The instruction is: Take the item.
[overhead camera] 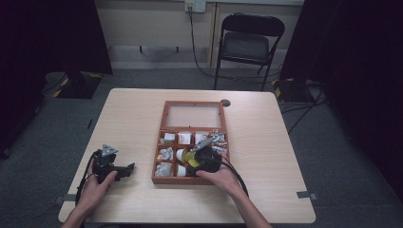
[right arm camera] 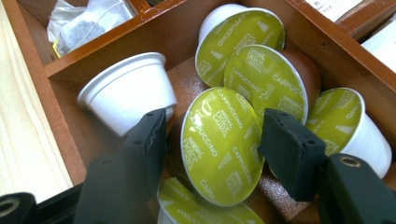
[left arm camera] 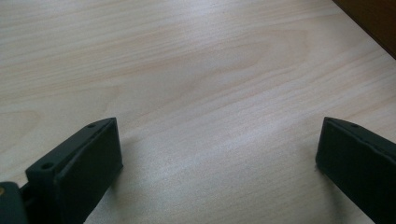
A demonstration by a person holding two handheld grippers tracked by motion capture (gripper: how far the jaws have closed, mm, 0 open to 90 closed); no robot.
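You are closing the right gripper on a green-lidded capsule in the wooden box's front compartment, jaws flanking but not yet pinching, so be centring it first, while the left gripper is resting wide open and empty on the table.

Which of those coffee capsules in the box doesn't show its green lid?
The white capsule at the left of the compartment, beside the right gripper: it lies tipped with its plain white cup toward the camera, while the others show green Cappuccino lids.
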